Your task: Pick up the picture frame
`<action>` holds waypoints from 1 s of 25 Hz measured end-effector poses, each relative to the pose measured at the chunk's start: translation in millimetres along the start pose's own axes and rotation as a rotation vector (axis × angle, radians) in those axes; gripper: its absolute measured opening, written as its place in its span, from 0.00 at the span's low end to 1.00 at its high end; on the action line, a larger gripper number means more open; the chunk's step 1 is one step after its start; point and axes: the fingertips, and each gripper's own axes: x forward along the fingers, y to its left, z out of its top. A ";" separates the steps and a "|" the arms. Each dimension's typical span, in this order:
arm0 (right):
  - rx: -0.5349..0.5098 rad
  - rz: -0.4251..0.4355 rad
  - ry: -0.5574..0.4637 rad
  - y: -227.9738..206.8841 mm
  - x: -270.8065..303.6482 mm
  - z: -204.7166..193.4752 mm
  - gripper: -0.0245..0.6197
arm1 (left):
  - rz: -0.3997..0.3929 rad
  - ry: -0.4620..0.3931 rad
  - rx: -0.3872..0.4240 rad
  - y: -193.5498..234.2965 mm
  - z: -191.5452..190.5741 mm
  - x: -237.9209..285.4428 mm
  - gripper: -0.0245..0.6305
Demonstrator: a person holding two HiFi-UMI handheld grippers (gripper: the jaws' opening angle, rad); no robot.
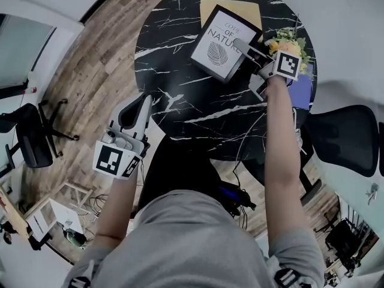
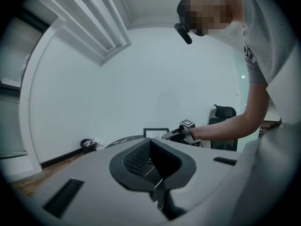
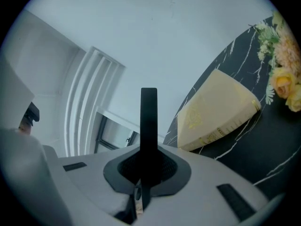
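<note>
Grey-shirted and bending over a round black marble table (image 1: pixel 174 77), a person is gripping the picture frame (image 1: pixel 219 47) with the right gripper (image 1: pixel 239 42). Its jaws are pinching the frame's thin black right-hand edge, likely because a flat frame offers nothing else to hold. The frame is sitting tilted with its print facing up and is seemingly clear of the tabletop. The left gripper (image 1: pixel 146 98) is hanging back over the table's near rim. Its jaws appear to be pressed together on nothing, apparently to leave the lift to one hand. A cream-coloured book (image 1: pixel 231 8) is lying just beyond the frame's far edge. A bunch of yellow flowers (image 1: pixel 288 41) is crowding the right gripper's outer side, making that the tight quarter. Bare marble is opening to the left and toward the person, probably the safest way out. An office chair (image 1: pixel 345 140) is standing well apart, past the table's right edge.
</note>
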 end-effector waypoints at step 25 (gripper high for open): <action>-0.115 0.062 0.005 103.0 -10.3 10.8 0.09 | 0.020 -0.135 0.096 17.1 77.4 -15.8 0.05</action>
